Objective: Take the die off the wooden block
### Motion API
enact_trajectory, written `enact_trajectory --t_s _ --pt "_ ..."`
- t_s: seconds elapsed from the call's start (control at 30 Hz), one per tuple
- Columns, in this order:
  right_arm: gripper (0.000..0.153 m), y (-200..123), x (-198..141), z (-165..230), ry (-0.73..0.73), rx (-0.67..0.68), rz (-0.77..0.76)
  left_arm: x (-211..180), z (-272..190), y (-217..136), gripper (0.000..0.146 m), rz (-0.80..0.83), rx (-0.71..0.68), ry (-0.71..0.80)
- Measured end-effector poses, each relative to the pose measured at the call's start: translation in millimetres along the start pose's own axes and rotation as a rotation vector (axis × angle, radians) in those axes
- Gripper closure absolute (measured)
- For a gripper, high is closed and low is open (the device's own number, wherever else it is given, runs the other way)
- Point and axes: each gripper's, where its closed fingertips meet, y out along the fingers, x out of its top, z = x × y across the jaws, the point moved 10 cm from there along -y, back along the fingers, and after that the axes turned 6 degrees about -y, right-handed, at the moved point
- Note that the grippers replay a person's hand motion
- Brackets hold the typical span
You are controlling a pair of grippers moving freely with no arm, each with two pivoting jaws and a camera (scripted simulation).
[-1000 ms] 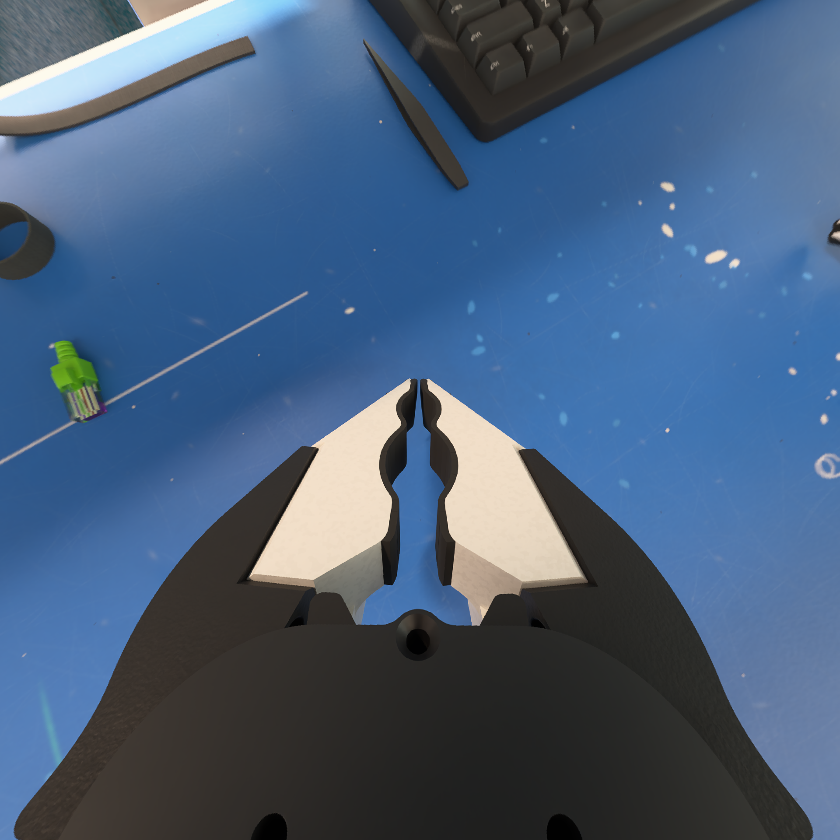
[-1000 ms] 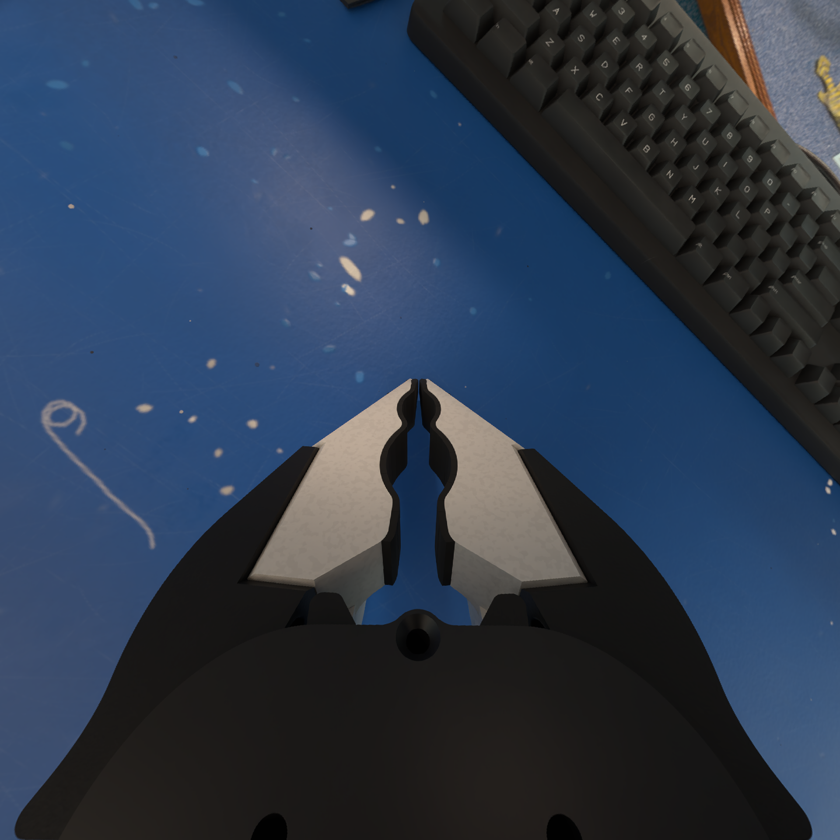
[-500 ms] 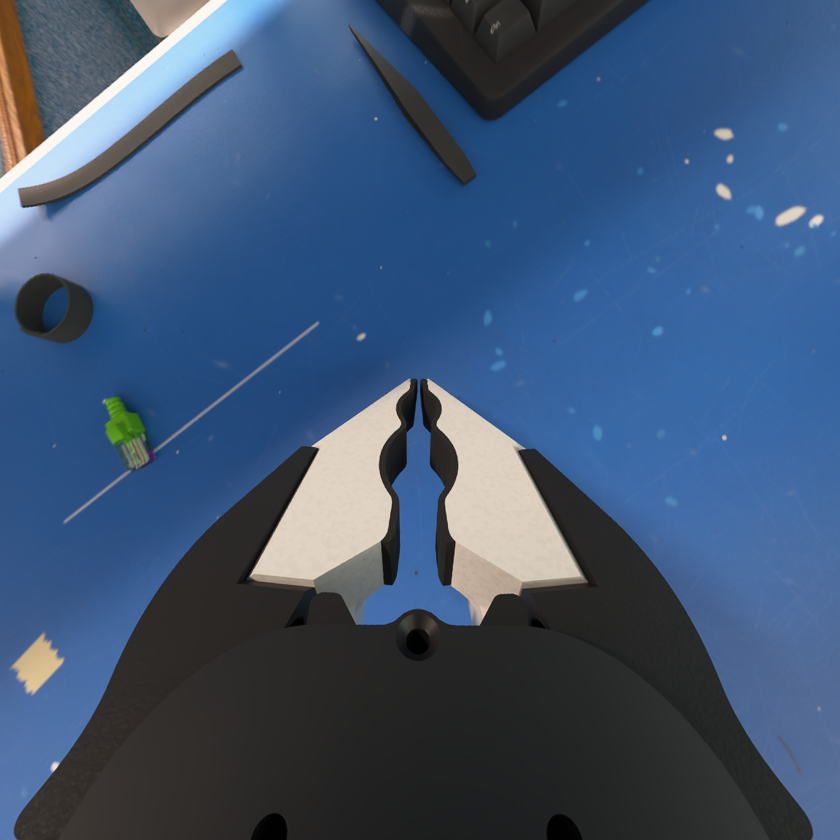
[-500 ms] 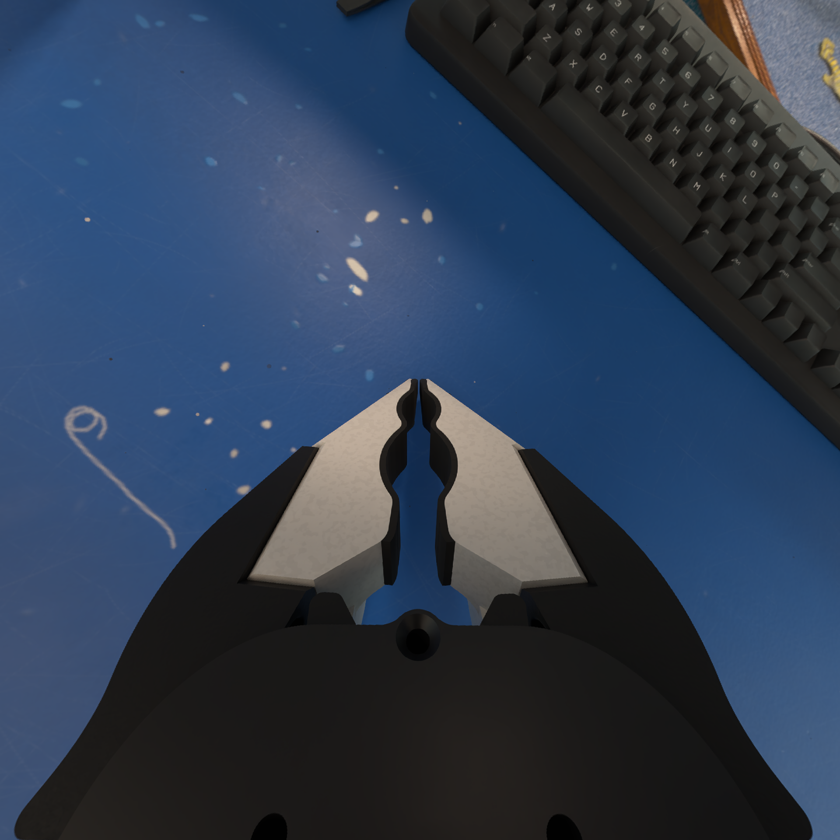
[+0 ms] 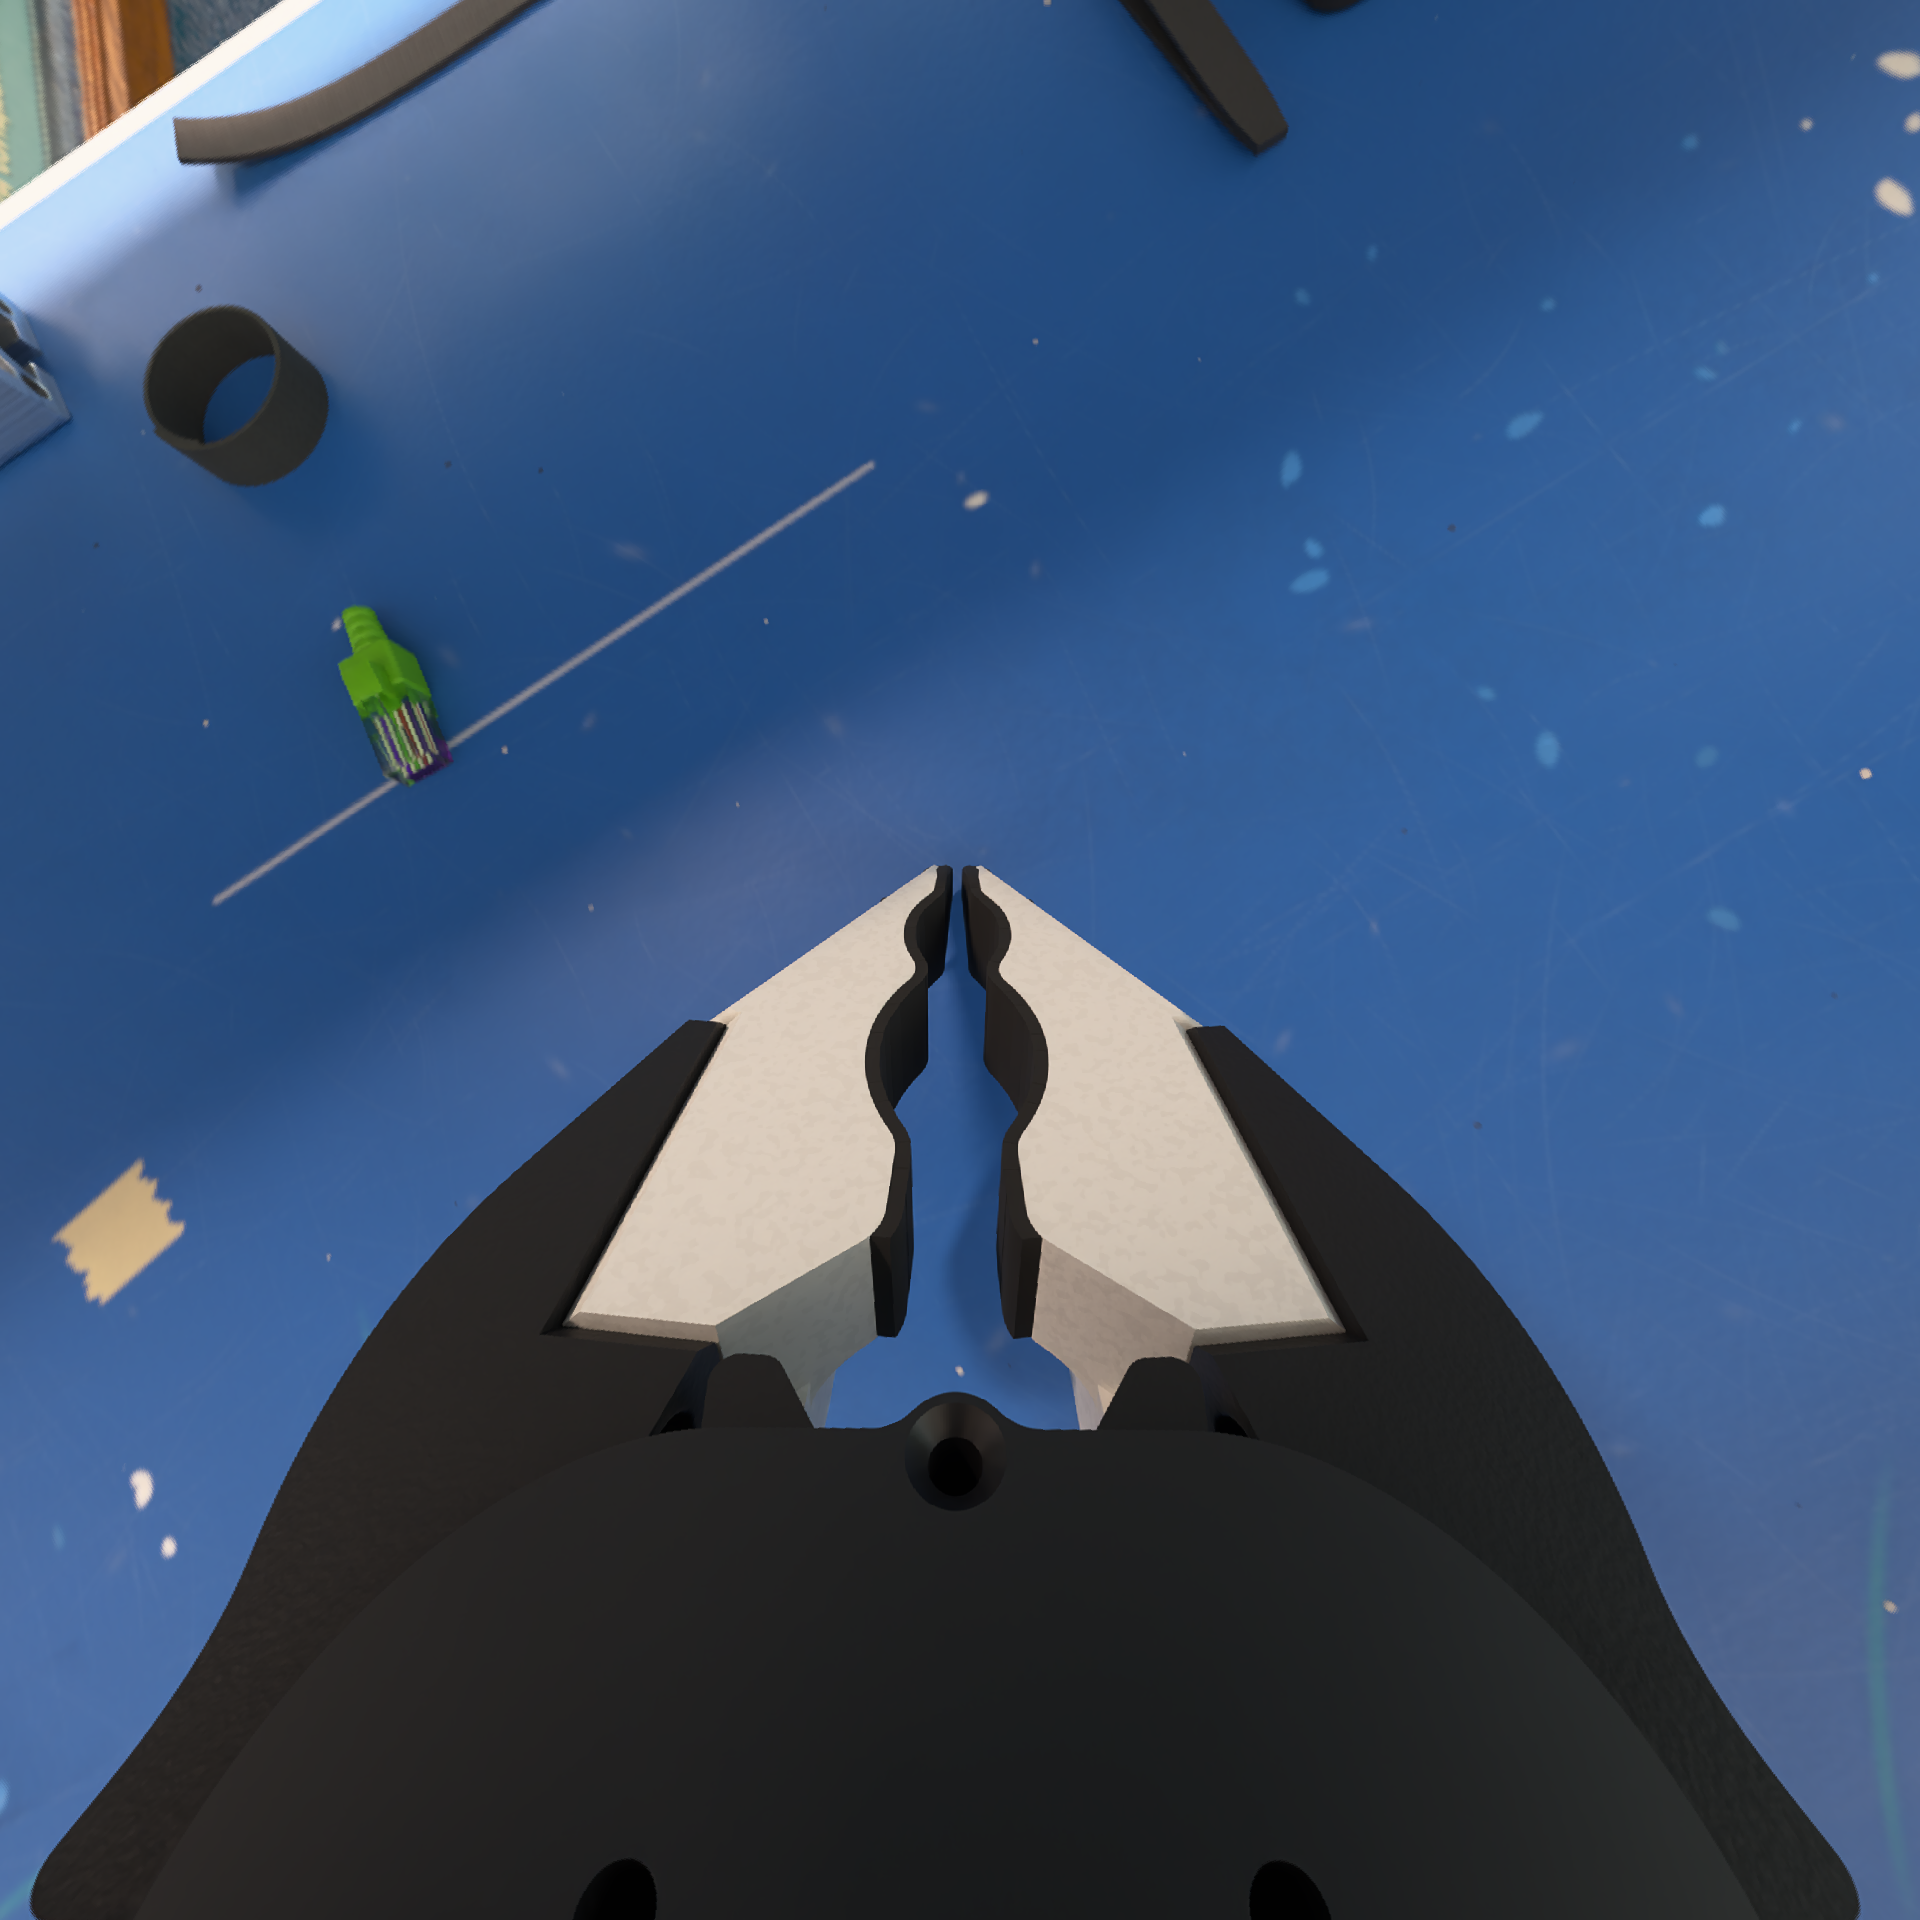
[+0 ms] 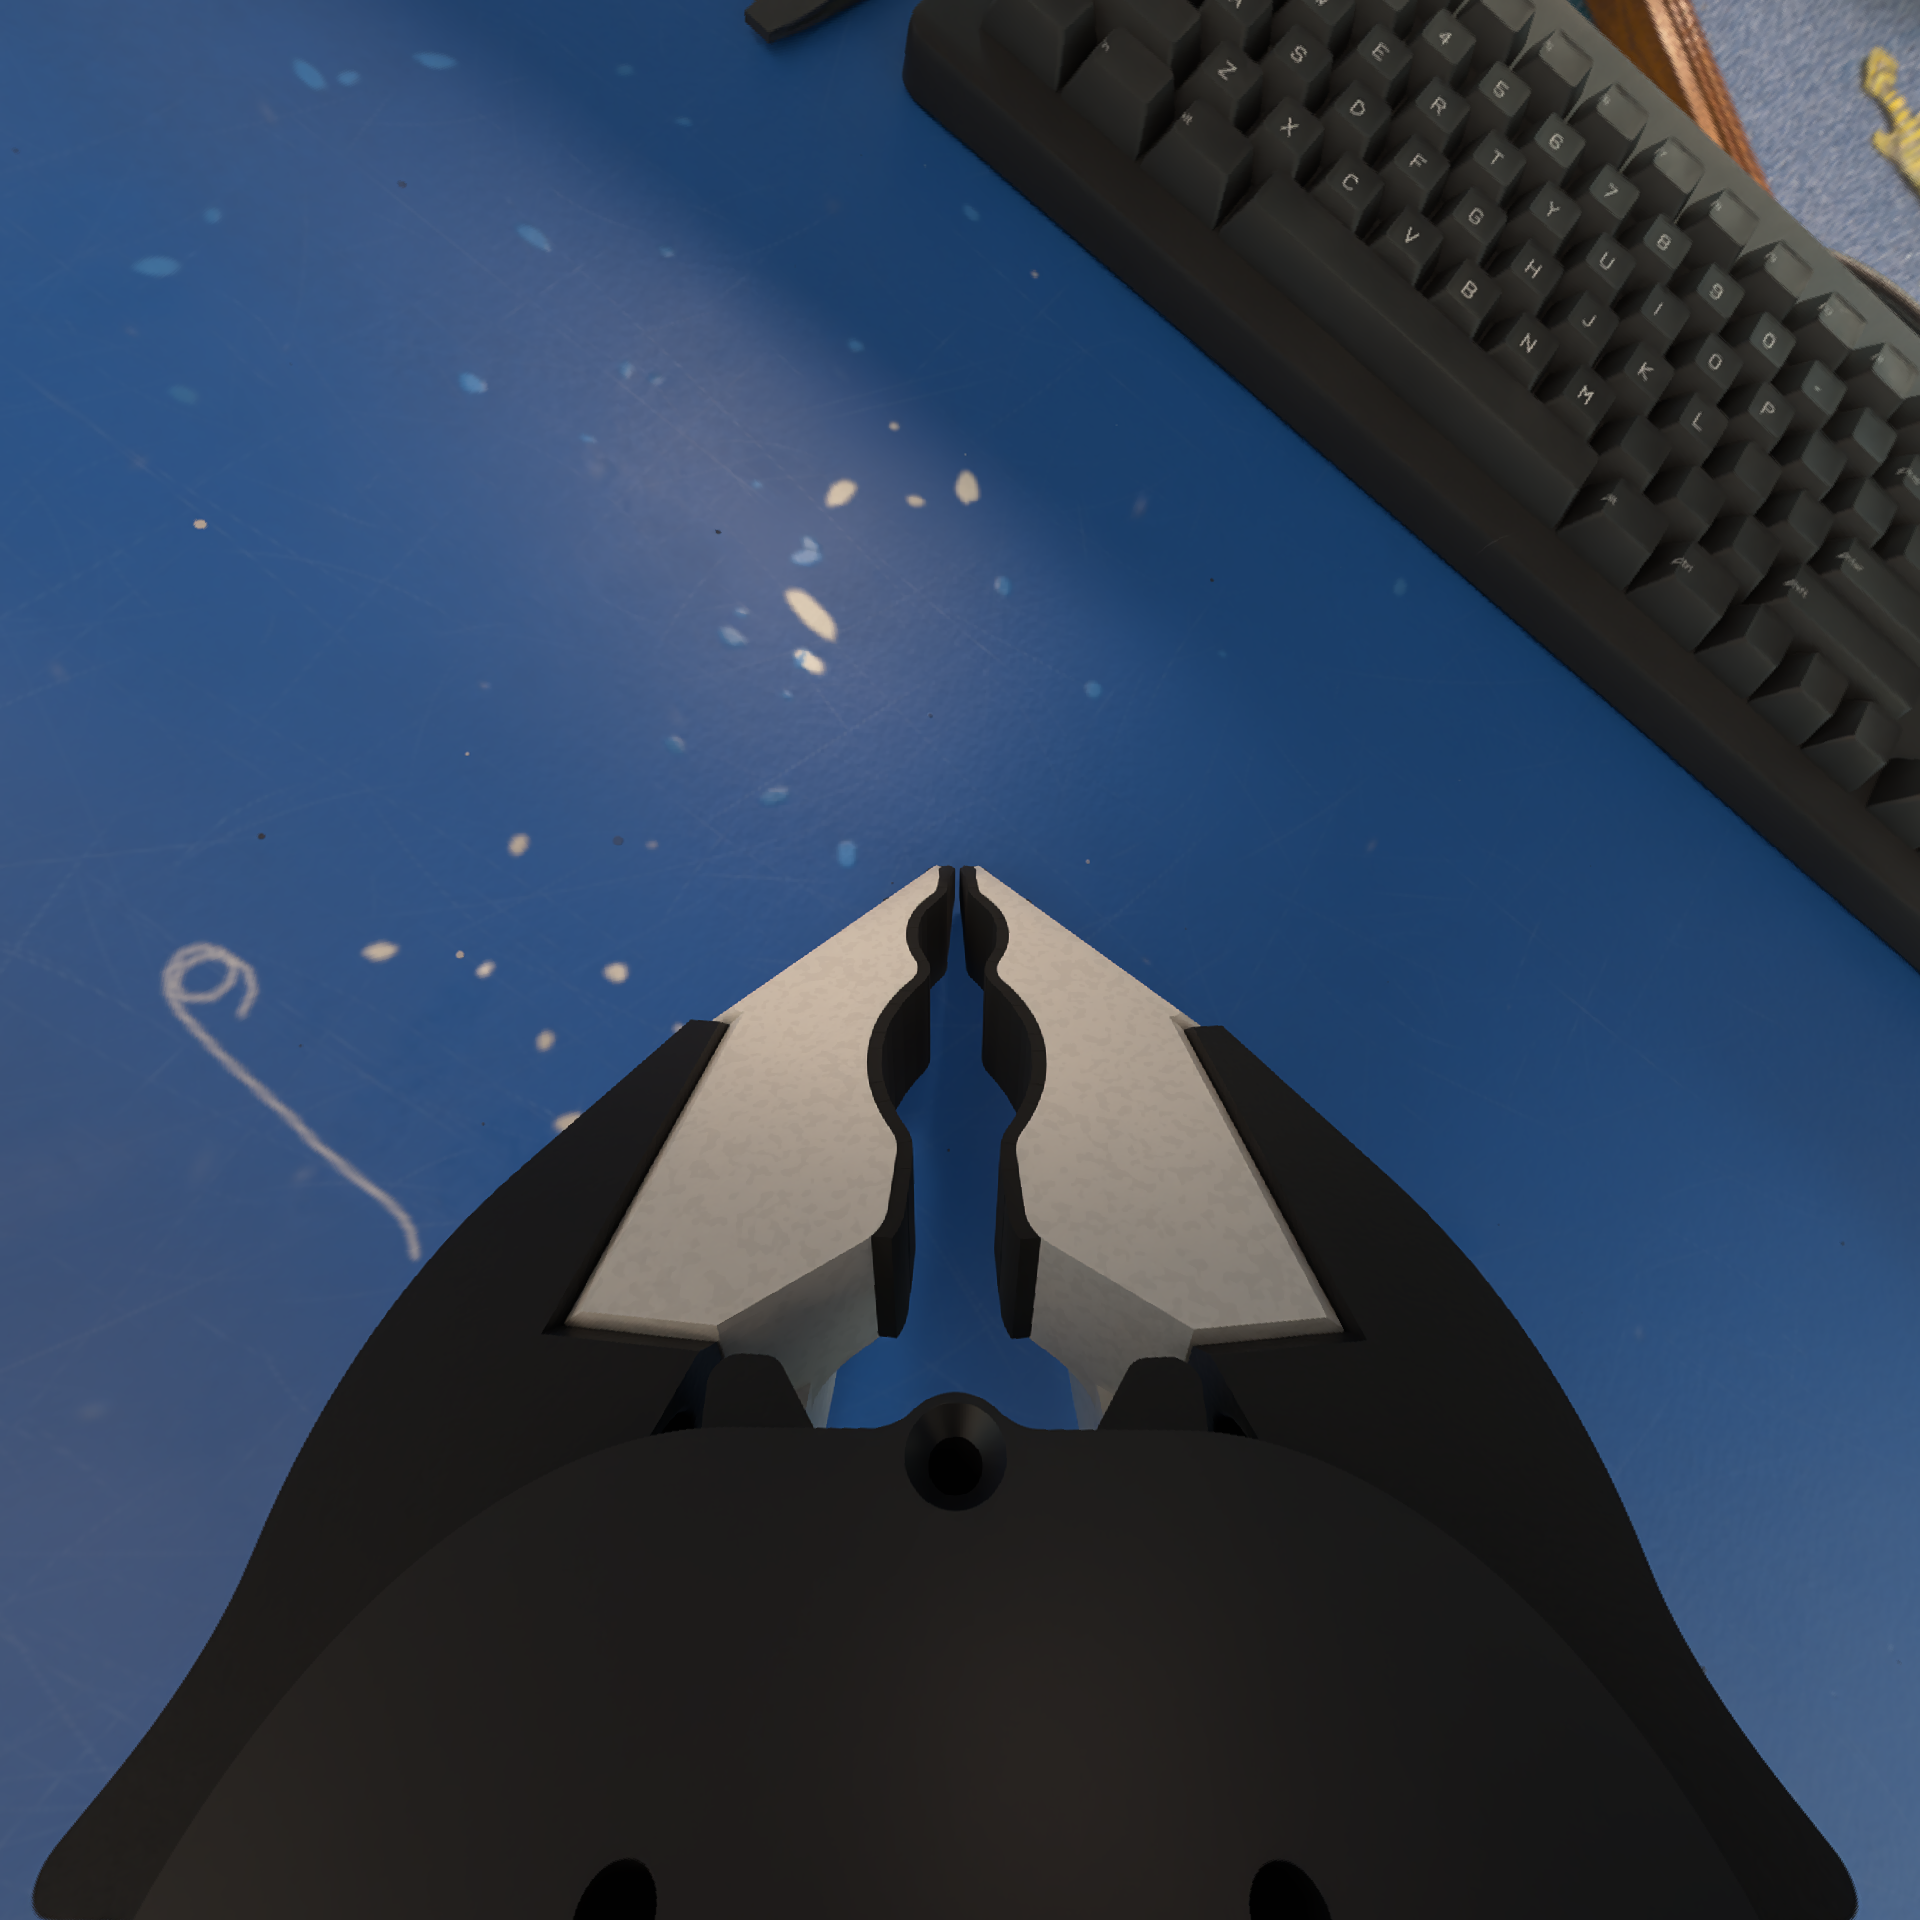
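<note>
Left tool [image 5: 955, 871]: fingers drawn together until only a hairline gap remains at the tips; nothing between them; poised over bare blue table [image 5: 1455, 935].

Right tool [image 6: 955, 871]: the same, tips all but touching, empty; over a paint-flecked part of the table [image 6: 1351, 987].

Die and wooden block: neither appears in the left wrist view or the right wrist view, so their place cannot be told.

Left wrist view, contents:
- Green cable plug [image 5: 390, 696], lying flat toward the table's left edge, its clear end just beside a thin grey line [image 5: 582, 660] marked on the surface.
- Black ring [image 5: 237, 395], on its side, nearer the far left corner.
- Curved black strip [image 5: 343, 99], along the far edge, beside the white table rim.
- Black pointed sliver [image 5: 1210, 73], at the far edge, cut off by the frame.
- Tan scrap of tape [image 5: 117, 1231], stuck flat near the left edge.
- Pale grey object [image 5: 23, 390], at the extreme left; mostly out of frame, possibly a small metal block.

Right wrist view, contents:
- Black keyboard [image 6: 1507, 343], running diagonally along the far right side of the table.
- White looped scribble [image 6: 260, 1060], on the surface to the left.
- Cream paint flecks [image 6: 810, 613], scattered ahead of the fingertips.
</note>
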Motion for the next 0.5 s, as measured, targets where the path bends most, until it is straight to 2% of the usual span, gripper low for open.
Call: enact_trajectory --t_s 0.23,0.5 --pt "0.152 0 -1 -1 0.01 0.011 -0.009 21 7 22 0.144 -0.029 0.047 0.055" --pt "0.152 1 -1 -2 0.012 0.021 -0.013 21 12 22 0.144 -0.026 0.063 0.067"
